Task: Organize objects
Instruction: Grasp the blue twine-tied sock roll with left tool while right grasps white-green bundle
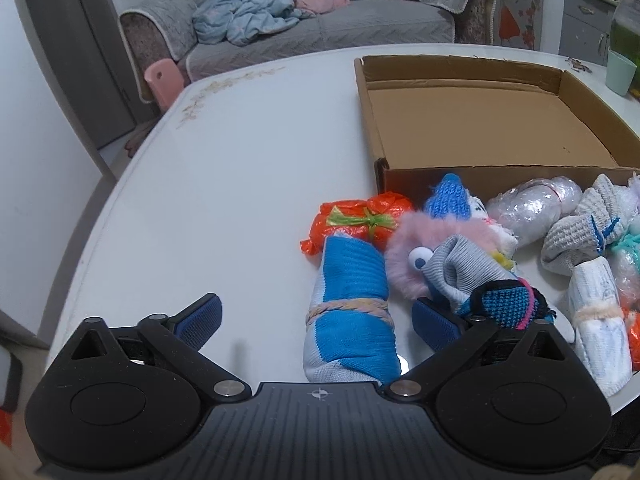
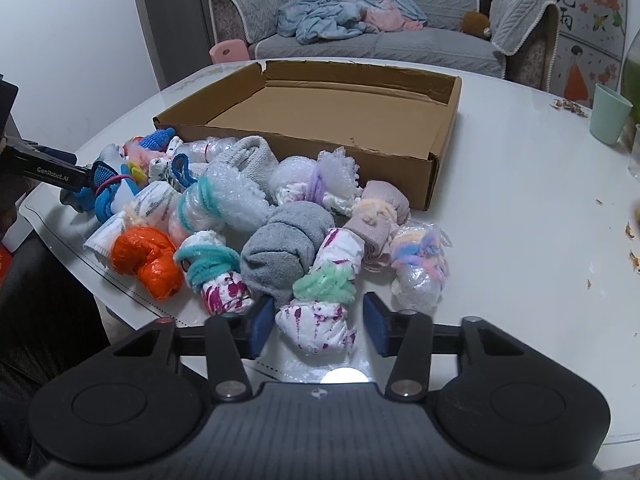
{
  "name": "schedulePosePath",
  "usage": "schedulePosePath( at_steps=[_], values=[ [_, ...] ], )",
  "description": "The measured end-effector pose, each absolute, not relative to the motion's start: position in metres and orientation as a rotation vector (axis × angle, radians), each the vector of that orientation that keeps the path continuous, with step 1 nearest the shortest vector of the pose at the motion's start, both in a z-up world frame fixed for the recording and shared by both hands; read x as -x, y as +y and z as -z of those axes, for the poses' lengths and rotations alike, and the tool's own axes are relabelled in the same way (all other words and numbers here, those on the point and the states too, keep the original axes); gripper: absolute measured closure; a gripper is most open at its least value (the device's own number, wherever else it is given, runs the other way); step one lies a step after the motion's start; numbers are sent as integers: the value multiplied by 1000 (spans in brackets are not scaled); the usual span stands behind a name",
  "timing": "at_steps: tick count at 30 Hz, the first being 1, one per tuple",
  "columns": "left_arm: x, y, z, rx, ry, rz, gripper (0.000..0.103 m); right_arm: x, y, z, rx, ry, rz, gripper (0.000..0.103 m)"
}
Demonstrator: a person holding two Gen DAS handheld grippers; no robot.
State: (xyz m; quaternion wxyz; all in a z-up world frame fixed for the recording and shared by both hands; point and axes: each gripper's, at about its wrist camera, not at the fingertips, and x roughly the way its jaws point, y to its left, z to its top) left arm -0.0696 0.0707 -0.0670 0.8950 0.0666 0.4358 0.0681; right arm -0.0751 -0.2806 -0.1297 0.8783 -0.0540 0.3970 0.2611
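Note:
A pile of rolled socks and wrapped bundles lies on the white table (image 1: 240,184) in front of an empty shallow cardboard box (image 1: 576,76). My left gripper (image 1: 320,320) is open wide, with a blue-and-white sock roll (image 1: 352,316) tied with a band lying between its fingers, untouched. My right gripper (image 2: 319,326) is narrowed around a white-and-magenta bundle (image 2: 316,326) tied with a green fuzzy band. The left pad is at the bundle's side and a small gap shows at the right pad. One finger (image 2: 60,174) of the left gripper shows at the pile's left end.
Around the bundle lie a grey sock roll (image 2: 286,248), an orange plastic bundle (image 2: 144,260) and several bubble-wrap rolls. The box (image 2: 304,142) stands just behind the pile. A green cup (image 2: 610,114) and crumbs sit at the right. A sofa stands beyond the table.

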Motion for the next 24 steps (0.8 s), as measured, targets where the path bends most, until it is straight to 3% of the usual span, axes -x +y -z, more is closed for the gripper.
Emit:
schedulePosePath(
  at_steps=[5,6,24],
  values=[
    [72,84,76,-15,950,-64,48,76,-282,129,118,832,-556,70],
    [74,87,76,13,941,-51,51,75,-282,129,117,833,-557,70],
    [81,106,33,3,870,-79,52,72,-297,95,138,753,-544,71]
  ],
)
